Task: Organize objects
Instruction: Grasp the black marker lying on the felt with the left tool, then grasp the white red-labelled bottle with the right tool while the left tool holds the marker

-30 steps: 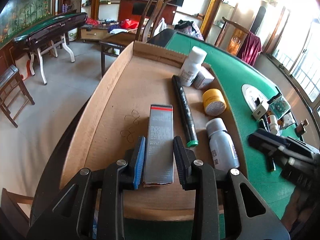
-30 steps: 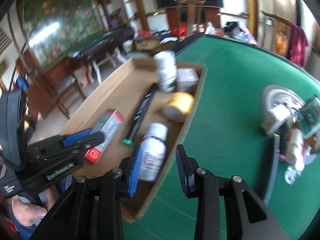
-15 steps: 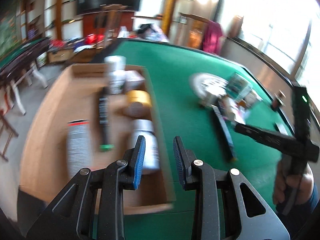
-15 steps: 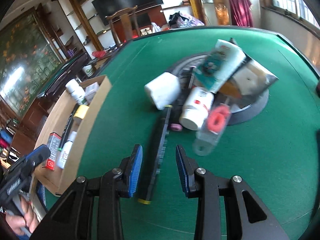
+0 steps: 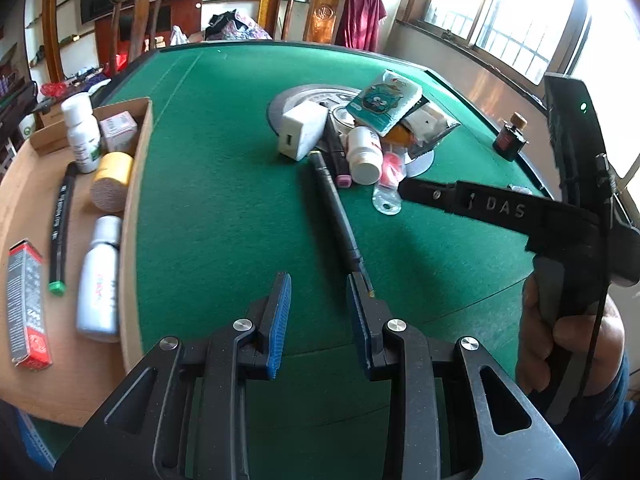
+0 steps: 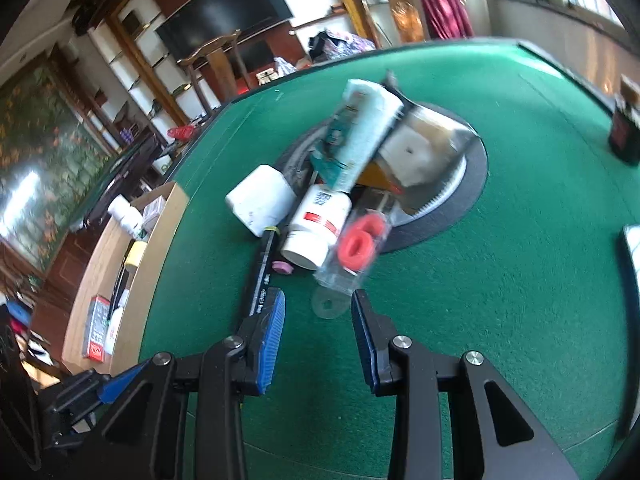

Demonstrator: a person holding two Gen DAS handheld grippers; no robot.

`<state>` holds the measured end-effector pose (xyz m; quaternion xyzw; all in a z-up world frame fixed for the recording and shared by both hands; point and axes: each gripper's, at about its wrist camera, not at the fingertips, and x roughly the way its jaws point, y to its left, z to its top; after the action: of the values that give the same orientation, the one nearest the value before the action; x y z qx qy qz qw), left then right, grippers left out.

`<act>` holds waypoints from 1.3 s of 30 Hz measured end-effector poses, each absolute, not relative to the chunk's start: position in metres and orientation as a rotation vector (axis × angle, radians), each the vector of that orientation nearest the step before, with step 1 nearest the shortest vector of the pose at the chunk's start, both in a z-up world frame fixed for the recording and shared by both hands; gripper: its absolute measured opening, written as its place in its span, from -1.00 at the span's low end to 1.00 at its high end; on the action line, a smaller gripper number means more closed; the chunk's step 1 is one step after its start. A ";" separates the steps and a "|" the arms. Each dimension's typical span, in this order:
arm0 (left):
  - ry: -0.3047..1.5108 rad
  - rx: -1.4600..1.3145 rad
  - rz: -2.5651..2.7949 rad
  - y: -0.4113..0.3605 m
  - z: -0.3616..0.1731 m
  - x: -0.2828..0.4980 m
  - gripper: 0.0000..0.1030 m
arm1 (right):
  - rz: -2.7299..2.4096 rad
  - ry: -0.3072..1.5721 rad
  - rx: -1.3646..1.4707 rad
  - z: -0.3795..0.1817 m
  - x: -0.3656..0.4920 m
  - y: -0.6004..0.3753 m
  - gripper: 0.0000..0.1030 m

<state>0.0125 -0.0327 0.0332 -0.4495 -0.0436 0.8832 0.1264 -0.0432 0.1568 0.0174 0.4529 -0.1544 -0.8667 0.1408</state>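
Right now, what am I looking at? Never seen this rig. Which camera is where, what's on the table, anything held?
No robot arm: a person carries a hand-held gripper in each hand, each with a fisheye camera looking along its fingers.

Left view: the left hand-held gripper, open and empty, over the green table. At left, a cardboard box holds bottles, a marker and a carton.

Right view: the right hand-held gripper, open and empty, facing a pile: white bottle, clear packet with red rings, black pen.

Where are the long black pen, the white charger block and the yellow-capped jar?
long black pen (image 5: 335,216): left wrist view, mid-barrel.
white charger block (image 5: 301,131): left wrist view, front face.
yellow-capped jar (image 5: 112,181): left wrist view, its side.
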 end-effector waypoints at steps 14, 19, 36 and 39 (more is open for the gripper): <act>-0.079 -1.441 2.550 0.004 0.012 -0.049 -0.45 | -2.523 -0.598 1.293 0.021 -0.043 0.184 -0.33; -0.065 -1.413 2.586 0.003 0.007 -0.058 -0.61 | -2.527 -0.603 1.284 0.023 -0.043 0.185 -0.33; -0.149 -1.379 2.658 -0.044 0.003 -0.011 -0.72 | -2.517 -0.562 1.257 0.028 -0.056 0.171 -0.33; -0.172 -1.376 2.650 -0.048 0.002 -0.010 -0.72 | -2.532 -0.522 1.263 0.031 -0.066 0.160 -0.33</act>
<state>-0.0103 -0.0478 0.0025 -0.4587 -0.0572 0.8836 0.0752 -0.0657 0.1605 0.0309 0.4352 -0.1800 -0.8723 0.1318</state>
